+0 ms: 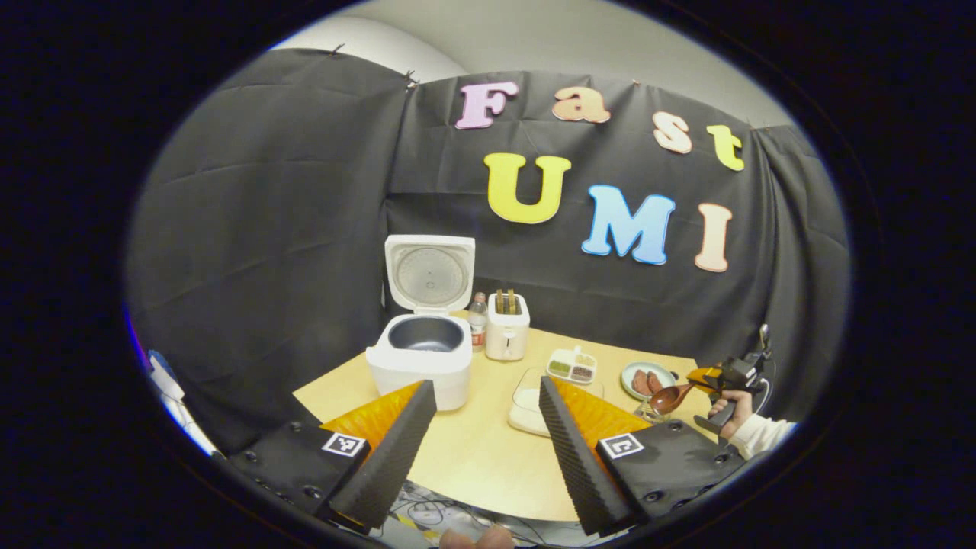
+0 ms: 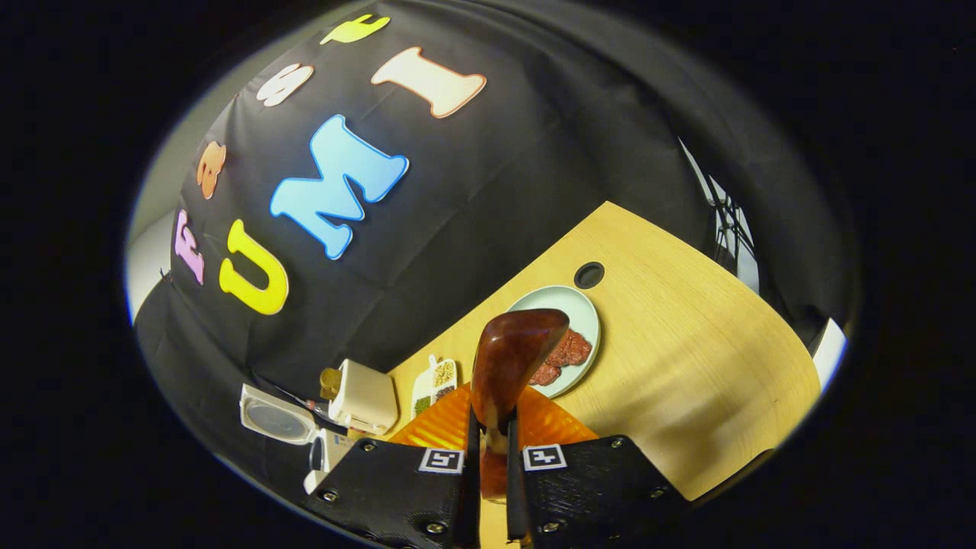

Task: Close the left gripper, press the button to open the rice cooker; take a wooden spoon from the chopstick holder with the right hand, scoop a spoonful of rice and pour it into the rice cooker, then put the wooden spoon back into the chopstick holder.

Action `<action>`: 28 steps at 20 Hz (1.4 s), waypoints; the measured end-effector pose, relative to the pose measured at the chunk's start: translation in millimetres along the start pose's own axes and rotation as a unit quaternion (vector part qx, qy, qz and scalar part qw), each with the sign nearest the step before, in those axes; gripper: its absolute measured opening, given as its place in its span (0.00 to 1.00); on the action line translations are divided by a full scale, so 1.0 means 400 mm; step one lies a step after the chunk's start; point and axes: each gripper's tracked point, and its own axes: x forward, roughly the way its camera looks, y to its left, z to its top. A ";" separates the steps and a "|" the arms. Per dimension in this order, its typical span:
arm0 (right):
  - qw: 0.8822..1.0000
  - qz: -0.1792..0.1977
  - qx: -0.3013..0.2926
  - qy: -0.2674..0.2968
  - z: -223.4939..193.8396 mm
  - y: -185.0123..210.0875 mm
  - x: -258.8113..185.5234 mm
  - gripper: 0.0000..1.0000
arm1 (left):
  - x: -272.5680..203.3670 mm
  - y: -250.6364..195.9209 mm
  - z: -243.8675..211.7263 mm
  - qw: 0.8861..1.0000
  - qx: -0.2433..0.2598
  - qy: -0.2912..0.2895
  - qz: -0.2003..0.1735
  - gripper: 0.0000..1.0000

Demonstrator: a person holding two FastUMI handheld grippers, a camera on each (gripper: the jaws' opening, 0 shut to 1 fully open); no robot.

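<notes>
Clamping the wooden spoon point(image 2: 507, 358), your right tool point(image 2: 492, 450) sits right of the rice container point(image 1: 534, 404); left tool point(image 1: 488, 435) released.

White rice cooker point(image 1: 418, 358) with a dark grey inner pot. Off-white chopstick holder point(image 1: 507, 333). Glossy reddish-brown wooden spoon point(image 2: 506, 361). Pale green plate point(image 2: 583, 310) holding dark red pieces. Light wood-grain table point(image 1: 473, 450). White sleeve point(image 1: 762, 433).

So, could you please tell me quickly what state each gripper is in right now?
Left gripper: open, jaws spread wide, holding nothing.
Right gripper: shut on the brown wooden spoon.
</notes>
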 end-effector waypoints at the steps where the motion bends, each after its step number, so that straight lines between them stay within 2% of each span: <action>1: 1.000 -0.003 -0.016 -0.001 -0.013 0.000 0.004 0.14 | -0.001 -0.009 0.006 1.000 0.006 -0.002 0.000 0.91; 6: 0.994 -0.020 -0.112 -0.003 -0.065 0.004 0.012 0.14 | -0.001 -0.025 0.010 1.000 0.004 -0.004 0.002 0.91; 8: 0.987 -0.037 -0.157 -0.015 -0.066 0.002 0.010 0.17 | -0.002 -0.024 0.020 1.000 0.004 -0.007 0.005 0.91; 11: 0.979 -0.040 -0.201 -0.005 -0.094 0.013 0.013 0.25 | -0.001 -0.020 0.023 1.000 0.001 -0.008 0.009 0.91; 13: 0.977 -0.034 -0.212 -0.012 -0.081 0.035 -0.003 0.26 | -0.002 -0.020 0.036 1.000 -0.001 -0.015 0.010 0.91; 14: 0.975 -0.032 -0.219 -0.014 -0.076 0.049 -0.014 0.31 | 0.001 -0.020 0.042 1.000 0.001 -0.018 0.010 0.91; 15: 0.973 -0.031 -0.226 -0.015 -0.079 0.056 -0.021 0.45 | 0.006 -0.017 0.044 1.000 0.003 -0.020 0.011 0.91; 16: 0.971 -0.033 -0.235 -0.020 -0.078 0.058 -0.023 0.50 | 0.017 -0.010 0.044 1.000 0.003 -0.020 0.012 0.91; 17: 0.969 -0.033 -0.242 -0.021 -0.068 0.062 -0.034 0.78 | 0.024 -0.005 0.049 1.000 -0.002 -0.021 0.011 0.91; 18: 0.967 -0.035 -0.250 -0.024 -0.062 0.067 -0.042 0.81 | 0.026 -0.003 0.056 1.000 -0.007 -0.024 0.011 0.91; 19: 0.963 -0.044 -0.262 -0.041 -0.043 0.068 -0.052 0.81 | 0.033 0.002 0.066 1.000 -0.009 -0.027 0.011 0.96; 20: 0.956 -0.057 -0.280 -0.067 -0.011 0.068 -0.065 0.81 | 0.041 0.012 0.074 0.999 -0.009 -0.032 0.013 0.91; 22: 0.937 -0.081 -0.323 -0.103 0.032 0.072 -0.094 0.86 | 0.055 0.034 0.097 0.999 -0.007 -0.042 0.014 0.91; 23: 0.930 -0.081 -0.340 -0.110 0.038 0.089 -0.111 0.90 | 0.064 0.047 0.113 0.999 -0.009 -0.048 0.014 0.91; 25: 0.927 -0.070 -0.350 -0.115 0.036 0.127 -0.129 0.90 | 0.078 0.070 0.136 0.998 -0.018 -0.059 0.012 0.91; 28: 0.927 -0.083 -0.350 -0.108 0.027 0.138 -0.142 0.92 | 0.099 0.133 0.146 0.997 -0.031 -0.069 0.011 0.91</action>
